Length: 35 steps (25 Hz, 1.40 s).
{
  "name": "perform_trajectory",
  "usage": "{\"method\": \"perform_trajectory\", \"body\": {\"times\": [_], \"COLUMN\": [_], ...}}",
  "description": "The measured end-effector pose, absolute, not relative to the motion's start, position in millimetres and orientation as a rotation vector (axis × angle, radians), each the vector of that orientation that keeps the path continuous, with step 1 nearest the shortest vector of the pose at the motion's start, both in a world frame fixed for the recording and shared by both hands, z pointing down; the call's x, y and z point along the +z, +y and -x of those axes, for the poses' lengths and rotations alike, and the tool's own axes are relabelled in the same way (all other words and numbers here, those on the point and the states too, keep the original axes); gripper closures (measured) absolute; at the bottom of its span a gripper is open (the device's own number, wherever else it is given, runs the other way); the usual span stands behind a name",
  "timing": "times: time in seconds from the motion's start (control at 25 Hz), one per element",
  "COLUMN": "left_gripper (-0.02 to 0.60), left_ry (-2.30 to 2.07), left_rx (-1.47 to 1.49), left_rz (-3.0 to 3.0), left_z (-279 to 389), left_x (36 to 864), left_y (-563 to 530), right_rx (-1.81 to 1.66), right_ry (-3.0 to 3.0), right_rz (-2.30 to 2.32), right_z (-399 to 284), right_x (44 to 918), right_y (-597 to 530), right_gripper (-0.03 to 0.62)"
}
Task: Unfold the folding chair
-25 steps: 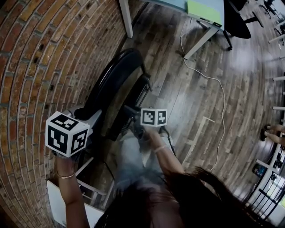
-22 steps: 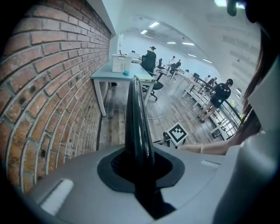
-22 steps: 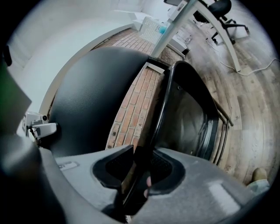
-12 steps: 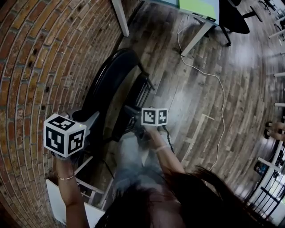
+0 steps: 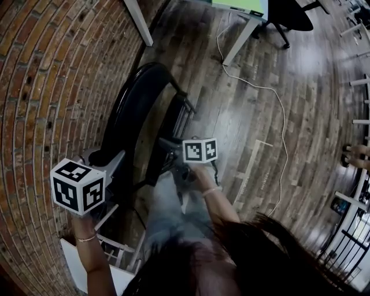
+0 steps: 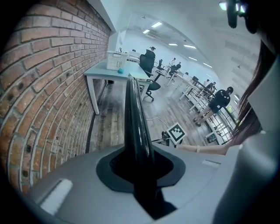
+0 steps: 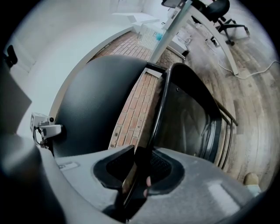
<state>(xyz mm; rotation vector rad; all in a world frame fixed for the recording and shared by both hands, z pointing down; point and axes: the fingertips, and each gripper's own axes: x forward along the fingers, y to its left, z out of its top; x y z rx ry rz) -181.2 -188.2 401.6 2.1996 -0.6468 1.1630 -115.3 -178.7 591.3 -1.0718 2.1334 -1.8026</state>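
Note:
The black folding chair stands by the brick wall, its curved backrest (image 5: 130, 110) to the left of the seat (image 5: 173, 124). My left gripper (image 5: 113, 161) clamps the backrest's top edge (image 6: 134, 118). That edge runs between the left gripper's (image 6: 140, 175) jaws, which are opening slightly. My right gripper (image 5: 169, 151) is shut on the thin black seat frame tube (image 7: 159, 109), which runs between its (image 7: 136, 173) pads. The backrest (image 7: 94, 109) bulges at the left of the right gripper view, with wall showing in the gap to the seat (image 7: 192, 122).
The brick wall (image 5: 40, 87) lies close on the left. A table leg (image 5: 139, 23) and a desk with an office chair (image 5: 289, 14) stand beyond the folding chair. A white cable (image 5: 277, 115) crosses the wooden floor. A white panel (image 5: 72, 266) sits at my lower left.
In the head view my left gripper has drifted left and down with the backrest. The right gripper has stayed in about the same spot, so the two stand slightly further apart.

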Motion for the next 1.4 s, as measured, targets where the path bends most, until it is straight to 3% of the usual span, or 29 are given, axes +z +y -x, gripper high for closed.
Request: {"method": "perform_trajectory", "body": {"times": [1.4], "left_gripper": [0.517], "left_ry": [-0.666], "left_rx": [1.073], "left_rz": [-2.271], "left_z": [189.5], "left_x": [418.4], "left_y": [-203.0], "right_rx": [-1.729], "right_ry": [2.052], "right_rz": [1.221], "right_z": [41.7], "right_x": [610.6], "right_y": [-117.9], "right_gripper": [0.462]}}
